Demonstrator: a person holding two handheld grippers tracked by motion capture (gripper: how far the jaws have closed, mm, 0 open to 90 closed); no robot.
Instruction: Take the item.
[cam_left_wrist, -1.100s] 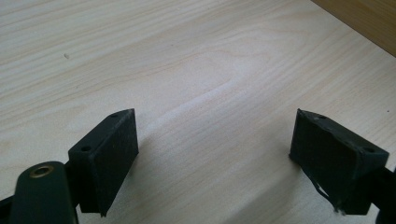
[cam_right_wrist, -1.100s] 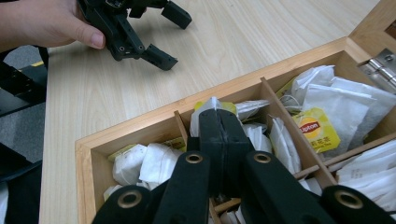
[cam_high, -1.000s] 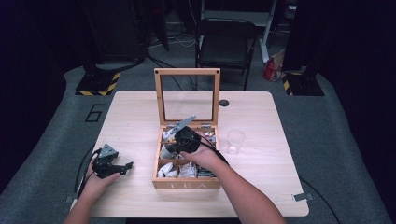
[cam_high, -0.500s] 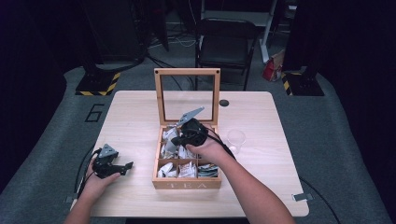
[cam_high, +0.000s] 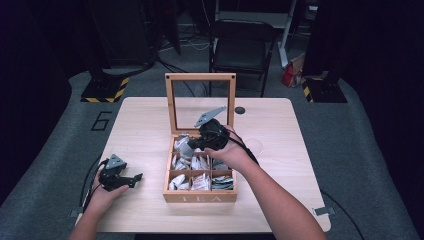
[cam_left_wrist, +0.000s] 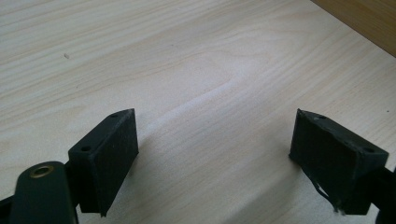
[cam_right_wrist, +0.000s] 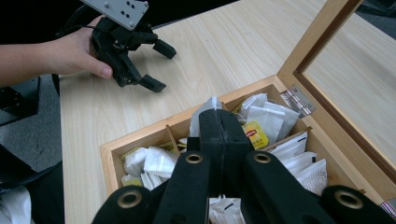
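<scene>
The wooden tea box sits near the middle of the table with its glass-paned lid standing upright at the far side, so the opening of the box looks done. Above the far-left compartments hangs the right gripper, its jaws pressed together on a white tea bag whose top edge pokes out past the tips; in the high view the same gripper holds the pale packet just above the rest of the packets. So the pick seems made and the bag appears lifted clear of the box, while carrying it off and setting it down is left. A likely place, by my guess, is the clear glass standing just right of the box, though that is hard to make out. The left gripper rests on the table at the near left, well apart from the box, jaws apart with nothing between them, bare wood showing in its own view.
</scene>
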